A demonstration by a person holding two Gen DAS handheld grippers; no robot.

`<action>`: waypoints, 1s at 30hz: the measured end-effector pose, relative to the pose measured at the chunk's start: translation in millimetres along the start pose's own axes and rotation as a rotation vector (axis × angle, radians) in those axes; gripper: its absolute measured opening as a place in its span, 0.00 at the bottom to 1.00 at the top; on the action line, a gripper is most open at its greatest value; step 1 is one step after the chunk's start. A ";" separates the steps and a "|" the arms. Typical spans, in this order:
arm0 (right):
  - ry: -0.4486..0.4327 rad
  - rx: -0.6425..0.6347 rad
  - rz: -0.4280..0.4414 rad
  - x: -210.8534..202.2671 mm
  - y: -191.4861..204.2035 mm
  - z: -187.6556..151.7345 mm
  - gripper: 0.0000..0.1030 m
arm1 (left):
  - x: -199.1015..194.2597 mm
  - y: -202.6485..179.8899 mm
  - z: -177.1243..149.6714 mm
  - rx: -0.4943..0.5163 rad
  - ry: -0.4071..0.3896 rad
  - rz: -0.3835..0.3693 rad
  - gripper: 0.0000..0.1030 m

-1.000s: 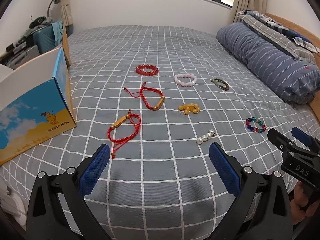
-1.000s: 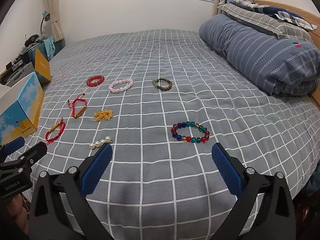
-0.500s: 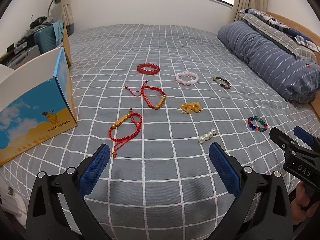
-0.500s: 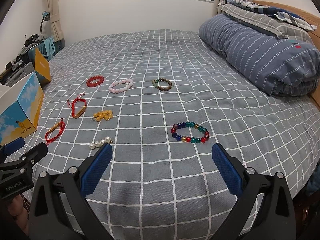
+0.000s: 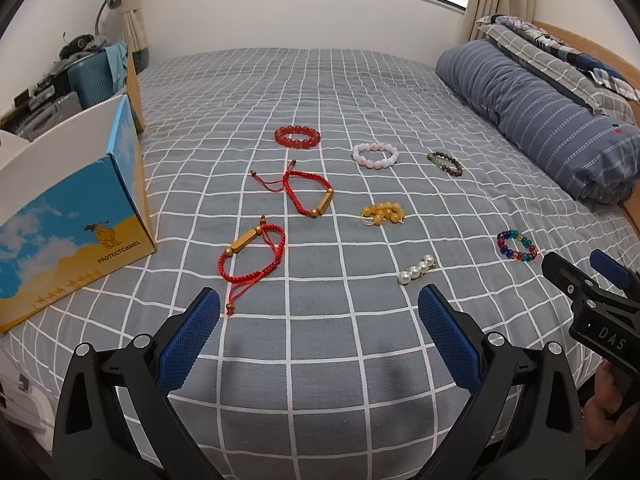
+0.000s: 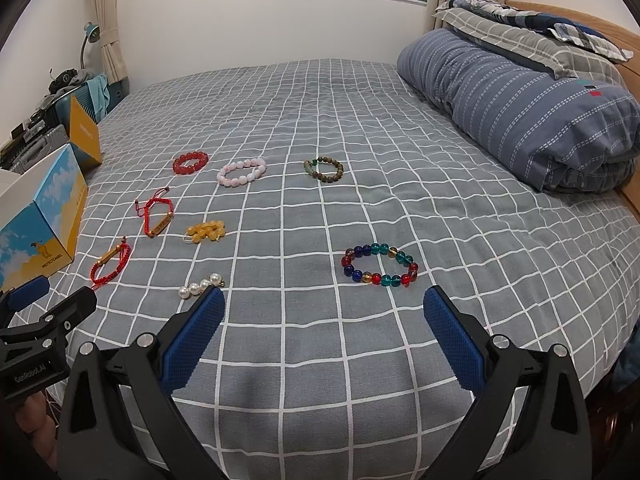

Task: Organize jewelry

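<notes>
Leftmost, an open cardboard box [image 5: 76, 216] sits at the bed's edge, probably the place the jewelry goes. Spread apart on the checked bedcover [image 5: 320, 344], likely so each piece can be picked singly, lie two red cord bracelets [image 5: 252, 256], a pearl clip [image 5: 416, 270], and farther right a multicolored bead bracelet [image 6: 379, 265]. Both the left gripper [image 5: 319, 320] and right gripper [image 6: 323, 322] hover spread wide and empty above the near edge.

The bed [image 5: 320, 80], covered in grey checked fabric, carries eight spread-out jewelry pieces [image 5: 297, 136], a printed box [image 5: 76, 224] and a rolled quilt [image 5: 540, 116].
</notes>
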State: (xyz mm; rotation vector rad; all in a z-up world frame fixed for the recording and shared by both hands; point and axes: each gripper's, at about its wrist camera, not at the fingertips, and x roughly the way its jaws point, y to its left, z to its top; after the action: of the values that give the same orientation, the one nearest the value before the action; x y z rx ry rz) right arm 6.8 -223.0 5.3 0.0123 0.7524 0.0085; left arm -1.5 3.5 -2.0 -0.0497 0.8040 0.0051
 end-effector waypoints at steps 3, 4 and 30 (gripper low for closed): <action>0.000 0.002 0.000 0.1 0.0 0.0 0.93 | 0.2 0.0 -0.3 0.000 0.001 -0.003 0.95; 0.000 0.003 0.000 0.1 0.0 0.0 0.93 | 0.8 -0.3 -0.2 0.000 0.002 -0.004 0.95; -0.007 0.001 -0.003 -3.5 -3.4 2.8 0.93 | -2.7 -2.2 2.3 0.001 -0.002 -0.006 0.95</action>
State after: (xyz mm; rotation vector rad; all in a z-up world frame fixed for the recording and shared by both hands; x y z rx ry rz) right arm 6.1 -226.5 9.6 0.0120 0.7451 0.0056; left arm -1.7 1.5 1.6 -0.0513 0.8016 -0.0003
